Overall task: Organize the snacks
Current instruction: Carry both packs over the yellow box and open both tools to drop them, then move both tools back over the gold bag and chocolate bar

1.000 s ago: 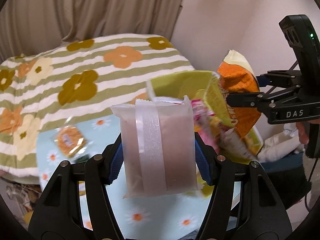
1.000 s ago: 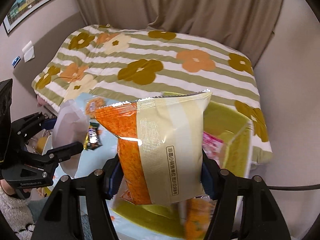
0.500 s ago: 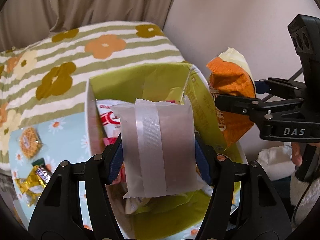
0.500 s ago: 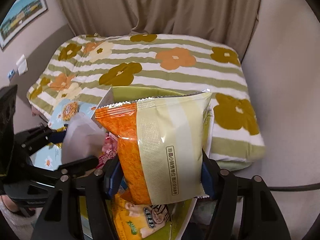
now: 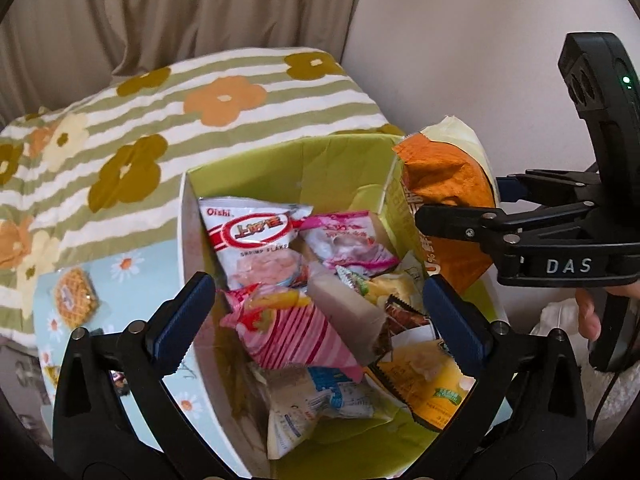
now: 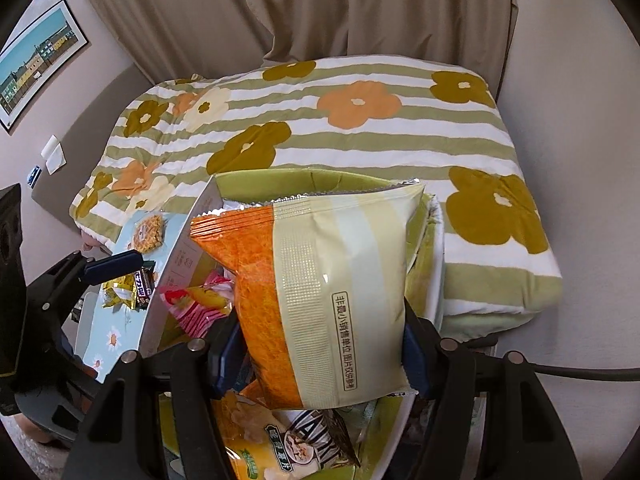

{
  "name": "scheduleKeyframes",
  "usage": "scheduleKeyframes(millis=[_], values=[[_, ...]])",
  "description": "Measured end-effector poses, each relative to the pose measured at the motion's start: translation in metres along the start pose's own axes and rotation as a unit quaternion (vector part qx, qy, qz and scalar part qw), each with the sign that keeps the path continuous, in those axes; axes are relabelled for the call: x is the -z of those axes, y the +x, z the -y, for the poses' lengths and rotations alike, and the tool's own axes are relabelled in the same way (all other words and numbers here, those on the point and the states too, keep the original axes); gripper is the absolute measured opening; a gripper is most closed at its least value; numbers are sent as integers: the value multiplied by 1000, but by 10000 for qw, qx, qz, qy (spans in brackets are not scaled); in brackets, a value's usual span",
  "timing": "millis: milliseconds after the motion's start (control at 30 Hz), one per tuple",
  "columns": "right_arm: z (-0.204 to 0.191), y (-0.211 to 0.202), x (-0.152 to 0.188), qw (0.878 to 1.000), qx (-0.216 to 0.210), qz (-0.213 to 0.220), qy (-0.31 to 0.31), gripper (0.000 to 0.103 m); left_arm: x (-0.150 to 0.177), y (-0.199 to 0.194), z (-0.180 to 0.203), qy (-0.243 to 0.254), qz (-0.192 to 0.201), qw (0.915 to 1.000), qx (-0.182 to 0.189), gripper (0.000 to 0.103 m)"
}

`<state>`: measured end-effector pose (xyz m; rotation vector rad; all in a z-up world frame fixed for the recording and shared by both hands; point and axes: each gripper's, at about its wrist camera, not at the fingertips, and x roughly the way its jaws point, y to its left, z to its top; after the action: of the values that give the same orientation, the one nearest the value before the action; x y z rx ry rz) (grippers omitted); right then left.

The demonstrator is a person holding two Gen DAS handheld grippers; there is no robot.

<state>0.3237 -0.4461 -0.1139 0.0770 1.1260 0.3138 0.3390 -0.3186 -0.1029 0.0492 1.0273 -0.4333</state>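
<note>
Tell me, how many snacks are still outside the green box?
3: a waffle and a chocolate bar on the blue cloth, plus the orange bag in the right gripper. Others may be hidden.

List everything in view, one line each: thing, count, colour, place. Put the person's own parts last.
box: 1, green inside, white outside, on the daisy cloth
orange chip bag: 1, orange and cream, held over the box
pale wrapped bar: 1, whitish, lying on the snacks in the box
Oishi shrimp flakes bag: 1, white and red, in the box
pink striped packet: 1, in the box
waffle snack: 1, golden, on the cloth beside the box
daisy cloth: 1, light blue
floral bedcover: 1, green-white stripes
curtain: beige, behind
framed picture: 1, on the wall
left gripper: black, open above the box
right gripper: black, clamped on the orange chip bag
</note>
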Motion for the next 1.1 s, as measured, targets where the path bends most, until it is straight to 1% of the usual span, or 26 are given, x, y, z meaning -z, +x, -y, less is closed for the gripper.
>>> scheduleKeyframes(millis=[133, 200, 267, 333, 367, 400, 467, 533, 600, 667, 733, 833, 900, 1100], values=[[1, 12, -2, 9999, -75, -120, 59, 61, 6, -2, -8, -139, -40, 9999, -43, 102], [0, 18, -2, 9996, -182, -194, 116, 61, 10, -2, -12, -226, -67, 9997, -45, 102], [1, 22, -2, 9993, -252, -187, 197, 64, 15, -3, -18, -348, -71, 9994, -59, 102], [-1, 24, -1, 9996, -235, -20, 183, 77, 21, -5, -24, -473, -90, 9988, -55, 102], [-2, 23, -1, 9996, -186, 138, 151, 95, 24, -6, -27, -524, -91, 9986, -68, 102], [-4, 21, 0, 9995, -134, 257, 115, 103, 27, -8, -29, -552, -88, 9984, -78, 102], [-8, 15, 4, 9989, 22, 471, 17, 103, 32, -10, -32, -602, -74, 9981, -112, 102], [-8, 7, 11, 9971, 121, 746, 48, 103, 39, -14, -37, -700, -44, 9975, -110, 102], [-7, 5, 17, 9971, 57, 732, 187, 103, 46, -18, -42, -832, 0, 9965, -87, 102], [-7, 2, 23, 9979, -91, 577, 270, 103, 51, -22, -44, -878, 30, 9961, -112, 102], [-9, 0, 25, 9982, -87, 531, 254, 103, 56, -28, -46, -895, 99, 9958, -183, 102], [-20, -14, 28, 9973, 132, 722, 16, 103, 66, -39, -49, -935, 211, 9950, -283, 102], [-28, -21, 30, 9963, 194, 826, -125, 103, 71, -47, -51, -970, 266, 9943, -345, 102], [-58, -51, 32, 9915, 36, 1233, -415, 103, 82, -85, -65, -1067, 606, 9907, -596, 102]])
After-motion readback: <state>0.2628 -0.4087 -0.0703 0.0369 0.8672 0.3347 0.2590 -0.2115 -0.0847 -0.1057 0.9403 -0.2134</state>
